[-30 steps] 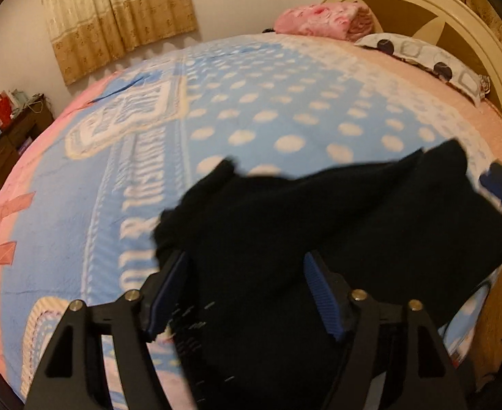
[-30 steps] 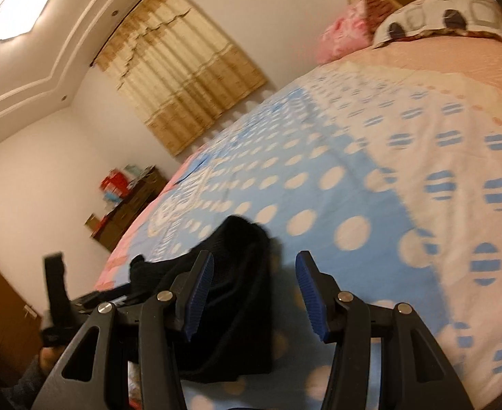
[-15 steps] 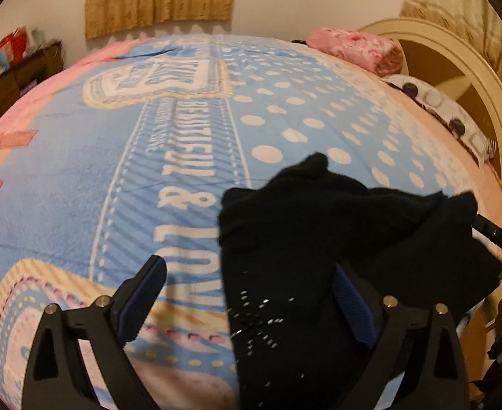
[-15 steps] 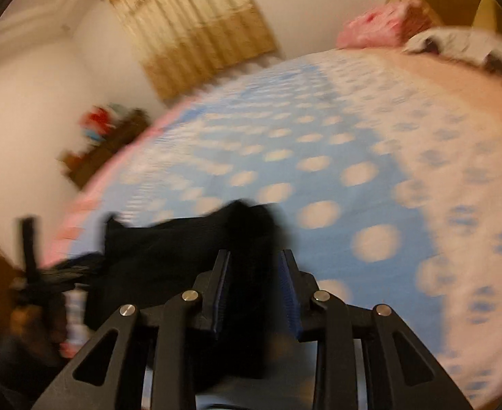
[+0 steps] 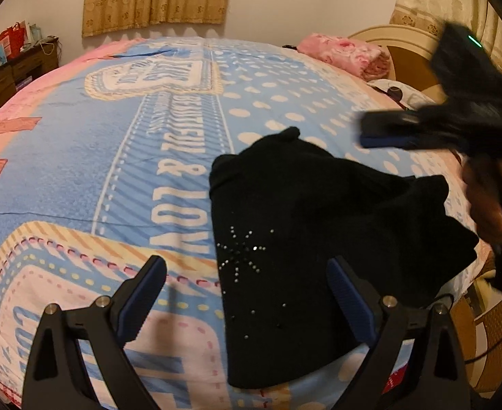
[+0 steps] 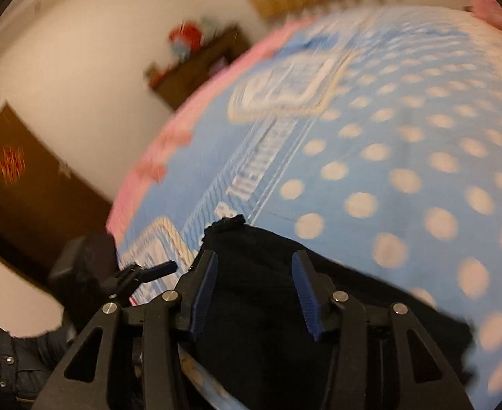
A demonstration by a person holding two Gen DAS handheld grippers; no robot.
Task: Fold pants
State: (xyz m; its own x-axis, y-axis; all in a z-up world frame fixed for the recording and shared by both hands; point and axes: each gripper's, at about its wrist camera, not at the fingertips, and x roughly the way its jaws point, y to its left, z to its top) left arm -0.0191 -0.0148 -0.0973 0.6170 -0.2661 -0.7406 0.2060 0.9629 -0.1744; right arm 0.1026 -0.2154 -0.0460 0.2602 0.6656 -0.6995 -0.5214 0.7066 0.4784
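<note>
pants (image 5: 319, 239) lie bunched on the bed (image 5: 114, 171) beneath both jaws; left gripper (image 5: 247, 290) spread wide, right gripper (image 6: 254, 290) just reopening, holding nothing. risk: pinching several layers, dragging the fold crooked.

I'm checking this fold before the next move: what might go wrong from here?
1. The pants lie bunched, with uneven edges; pressing on now would likely lock in a crooked fold.
2. The left gripper stands wide open astride the pants' left edge; closing there may pinch the bedspread too.
3. The right gripper, its jaws just reopening with nothing gripped, is motion-blurred above the pants; a hasty grab could catch too many layers.
</note>
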